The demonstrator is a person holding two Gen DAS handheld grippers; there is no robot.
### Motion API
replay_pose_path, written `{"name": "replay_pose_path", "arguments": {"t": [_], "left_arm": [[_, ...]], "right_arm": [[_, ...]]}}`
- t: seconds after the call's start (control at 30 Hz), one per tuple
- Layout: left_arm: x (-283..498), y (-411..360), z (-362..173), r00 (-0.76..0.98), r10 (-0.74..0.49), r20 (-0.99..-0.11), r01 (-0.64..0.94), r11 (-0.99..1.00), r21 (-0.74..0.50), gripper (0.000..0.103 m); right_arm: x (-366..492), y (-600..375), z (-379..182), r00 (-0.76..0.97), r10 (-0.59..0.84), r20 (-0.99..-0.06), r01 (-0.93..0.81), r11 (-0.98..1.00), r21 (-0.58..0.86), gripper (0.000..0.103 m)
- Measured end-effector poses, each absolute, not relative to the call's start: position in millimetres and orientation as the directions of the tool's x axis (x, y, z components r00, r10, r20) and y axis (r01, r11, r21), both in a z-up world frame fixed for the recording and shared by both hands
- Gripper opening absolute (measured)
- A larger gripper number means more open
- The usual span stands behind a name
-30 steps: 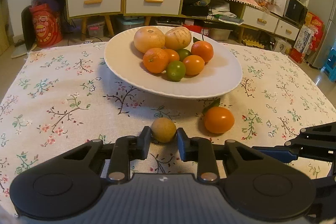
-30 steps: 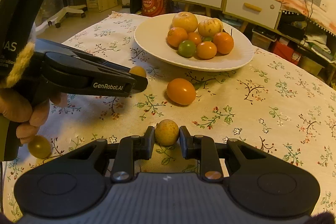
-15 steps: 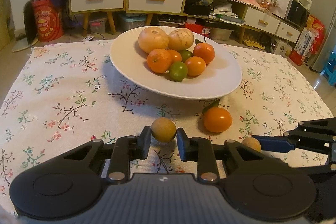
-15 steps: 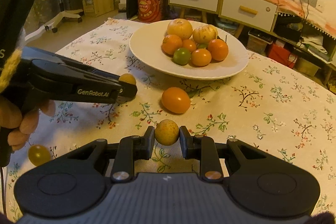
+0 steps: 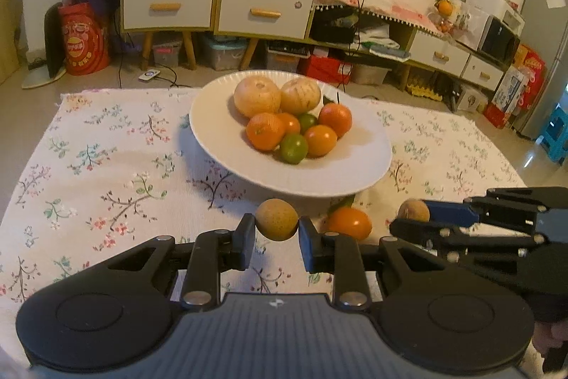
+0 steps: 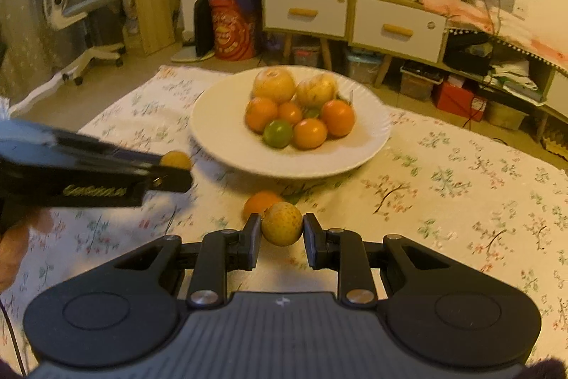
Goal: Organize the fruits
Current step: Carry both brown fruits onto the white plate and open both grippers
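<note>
Transfer step. The left tongs (image 5: 277,235) are clenched on a small brown fruit (image 5: 277,219); the right tongs (image 6: 282,238) grasp a second brown fruit (image 6: 282,223). The white plate (image 5: 227,144) lies at 12 o'clock. Next: carry both over the rim, then release.

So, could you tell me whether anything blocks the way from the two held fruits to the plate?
Nothing visible does. The left gripper and right gripper each hold a small brown fruit short of the plate; the loose orange lies lower, on the cloth.
</note>
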State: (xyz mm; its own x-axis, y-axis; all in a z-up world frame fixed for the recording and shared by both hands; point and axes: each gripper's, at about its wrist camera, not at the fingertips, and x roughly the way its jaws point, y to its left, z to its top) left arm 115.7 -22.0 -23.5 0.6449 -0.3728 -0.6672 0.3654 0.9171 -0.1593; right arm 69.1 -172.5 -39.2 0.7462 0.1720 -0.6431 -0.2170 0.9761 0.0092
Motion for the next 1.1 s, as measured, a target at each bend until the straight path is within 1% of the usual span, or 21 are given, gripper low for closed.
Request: {"name": "replay_pose_path", "arguments": {"t": [0.23, 0.37, 0.5, 0.73, 0.93, 1.1], "left_arm": [[127, -31, -16, 0.669, -0.363, -0.648, 0.348, 0.924, -0.158, 0.007], [136, -39, -17, 0.674, -0.363, -0.643, 0.346, 0.925, -0.160, 0.007], [147, -49, -22, 0.665, -0.379, -0.644, 0.341, 0.921, -0.189, 0.007], [160, -70, -27, 0.623, -0.410, -0.665, 0.401, 0.898, -0.178, 0.007], [168, -83, -36, 0.607, -0.419, -0.675, 0.437, 0.886, -0.157, 0.007], [175, -81, -40, 0.607, -0.416, -0.677, 0.432, 0.888, -0.157, 0.007]], "right_arm": [[91, -185, -29, 0.774, 0.138, -0.618, -0.148, 0.988, 0.036, 0.023], [105, -186, -26, 0.781, 0.147, -0.607, -0.147, 0.988, 0.051, 0.023], [118, -191, -21, 0.791, 0.170, -0.587, -0.154, 0.985, 0.078, 0.023], [135, -203, -28, 0.782, 0.178, -0.598, -0.139, 0.984, 0.112, 0.023], [143, -203, -30, 0.776, 0.195, -0.600, -0.170, 0.980, 0.100, 0.023], [151, -202, -36, 0.765, 0.190, -0.615, -0.175, 0.981, 0.086, 0.023]]}}
